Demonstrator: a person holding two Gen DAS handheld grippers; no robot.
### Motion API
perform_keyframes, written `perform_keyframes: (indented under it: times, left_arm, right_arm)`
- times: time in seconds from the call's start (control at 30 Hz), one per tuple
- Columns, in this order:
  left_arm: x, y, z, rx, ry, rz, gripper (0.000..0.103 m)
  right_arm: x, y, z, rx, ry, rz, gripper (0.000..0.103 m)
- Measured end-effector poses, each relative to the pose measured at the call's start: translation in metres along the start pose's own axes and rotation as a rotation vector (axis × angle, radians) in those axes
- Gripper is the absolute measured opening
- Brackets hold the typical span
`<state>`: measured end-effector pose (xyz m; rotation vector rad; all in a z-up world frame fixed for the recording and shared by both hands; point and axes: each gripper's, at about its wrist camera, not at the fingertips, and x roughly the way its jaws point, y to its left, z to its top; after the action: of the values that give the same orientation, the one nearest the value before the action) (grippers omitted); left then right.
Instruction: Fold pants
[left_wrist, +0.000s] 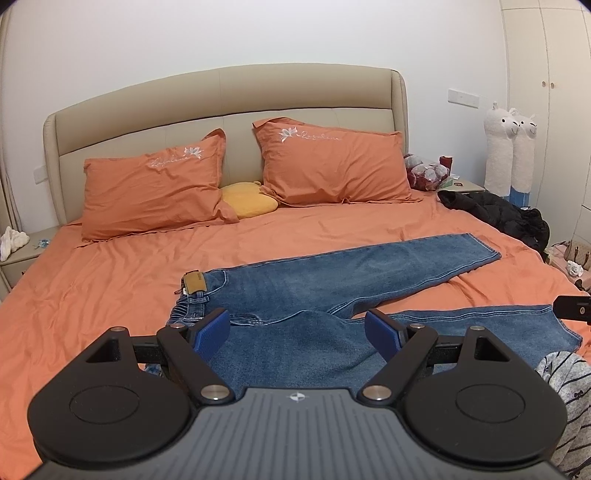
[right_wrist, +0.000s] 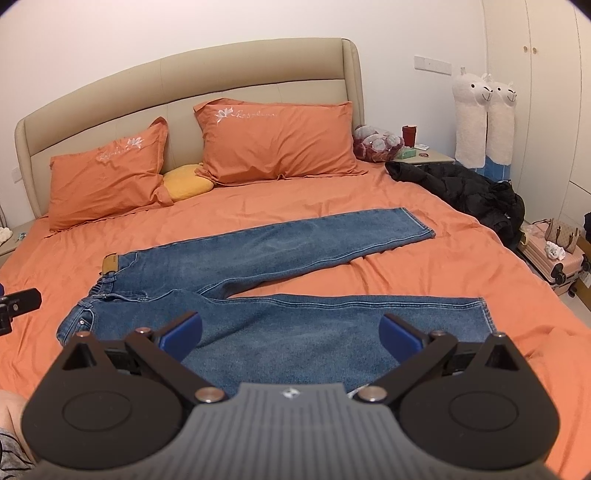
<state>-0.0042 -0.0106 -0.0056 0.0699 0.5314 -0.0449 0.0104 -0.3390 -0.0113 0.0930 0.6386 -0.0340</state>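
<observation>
On the orange bed (left_wrist: 110, 288), toward its foot edge, the jeans (left_wrist: 332, 273) lie flat with legs splayed in a V, waistband toward the left edge, hems toward the right. My left gripper (left_wrist: 297, 326) hovers with jaws spread wide above the seat, holding nothing. My right gripper (right_wrist: 290, 330) has its jaws equally wide over the near leg, clear of the denim.

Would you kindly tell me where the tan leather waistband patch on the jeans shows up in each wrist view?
Left wrist: tan patch left of centre, at mid-height.
Right wrist: tan patch far left, at mid-height.
Shared landmark: yellow cushion between the orange pillows.
</observation>
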Motion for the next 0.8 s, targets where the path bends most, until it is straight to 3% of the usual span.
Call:
perform_keyframes:
  times: [0.57, 0.8]
  left_arm:
    - [0.006, 0.002, -0.001, 0.017, 0.019, 0.010, 0.097]
    - [0.010, 0.013, 0.004, 0.097, 0.047, 0.019, 0.097]
  right_arm:
    - [0.004, -0.001, 0.000, -0.009, 0.011, -0.007, 0.098]
    - [0.019, -0.018, 0.000, -0.032, 0.049, -0.080, 0.098]
